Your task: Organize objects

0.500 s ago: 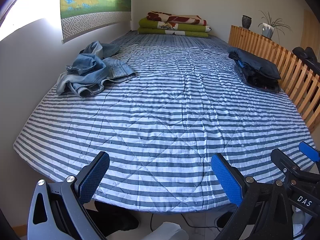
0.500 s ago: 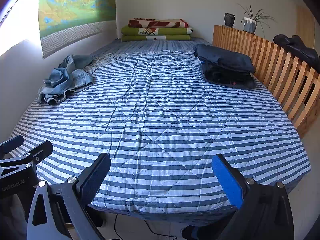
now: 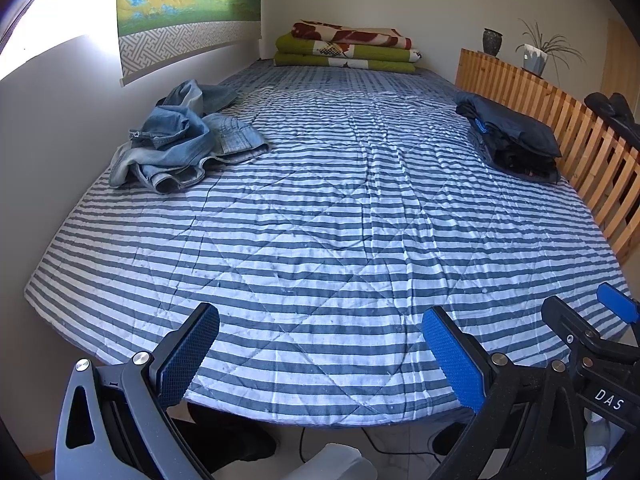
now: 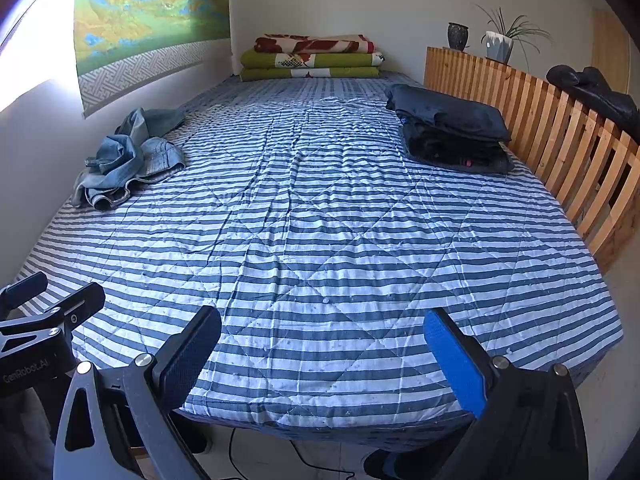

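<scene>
A crumpled pile of light blue denim clothes [image 3: 188, 144] [image 4: 124, 160] lies on the left side of the striped bed [image 3: 320, 248] [image 4: 320, 248], near the wall. A folded stack of dark clothes [image 3: 516, 140] [image 4: 452, 132] rests at the right side by the wooden rail. My left gripper [image 3: 320, 356] hangs open over the bed's near edge, nothing between its blue pads. My right gripper [image 4: 324, 356] is open too and empty, also at the near edge. The right gripper [image 3: 592, 328] shows at the lower right of the left wrist view, the left gripper [image 4: 44, 312] at the lower left of the right wrist view.
Folded green and red blankets [image 3: 348, 50] [image 4: 312, 58] are stacked at the head of the bed. A slatted wooden rail [image 3: 560, 128] [image 4: 560, 136] runs along the right side, with a vase, a potted plant [image 3: 536, 56] and a black item on top. A wall hanging [image 3: 188, 0] is on the left.
</scene>
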`<state>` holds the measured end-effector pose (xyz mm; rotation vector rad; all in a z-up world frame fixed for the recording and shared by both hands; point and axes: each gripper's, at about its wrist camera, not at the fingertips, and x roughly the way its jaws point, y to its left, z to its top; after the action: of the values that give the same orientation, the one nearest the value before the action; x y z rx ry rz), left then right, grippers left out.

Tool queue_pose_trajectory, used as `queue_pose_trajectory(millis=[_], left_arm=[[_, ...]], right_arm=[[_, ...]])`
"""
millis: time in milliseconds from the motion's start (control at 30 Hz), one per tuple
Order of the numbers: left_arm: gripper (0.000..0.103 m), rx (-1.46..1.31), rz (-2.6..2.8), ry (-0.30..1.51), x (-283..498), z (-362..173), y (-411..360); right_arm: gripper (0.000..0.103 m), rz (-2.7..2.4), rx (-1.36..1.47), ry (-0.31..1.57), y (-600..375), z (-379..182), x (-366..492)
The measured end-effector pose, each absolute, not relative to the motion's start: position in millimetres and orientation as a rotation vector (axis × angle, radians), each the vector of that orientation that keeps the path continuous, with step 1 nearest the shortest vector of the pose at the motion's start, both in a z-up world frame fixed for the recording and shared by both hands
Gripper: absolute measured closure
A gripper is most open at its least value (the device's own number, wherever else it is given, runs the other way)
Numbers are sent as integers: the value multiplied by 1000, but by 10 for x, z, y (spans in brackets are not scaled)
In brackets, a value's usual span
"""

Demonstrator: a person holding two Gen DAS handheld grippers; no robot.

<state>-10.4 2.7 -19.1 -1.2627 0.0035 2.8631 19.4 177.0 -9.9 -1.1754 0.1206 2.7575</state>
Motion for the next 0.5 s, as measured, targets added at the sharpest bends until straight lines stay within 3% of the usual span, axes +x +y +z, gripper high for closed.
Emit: queue_pose_trajectory(millis=[500], left_arm=[[0, -1263, 2843, 14, -147, -163, 24]], right_arm=[[3, 2756, -1173, 121, 1782, -96, 192]])
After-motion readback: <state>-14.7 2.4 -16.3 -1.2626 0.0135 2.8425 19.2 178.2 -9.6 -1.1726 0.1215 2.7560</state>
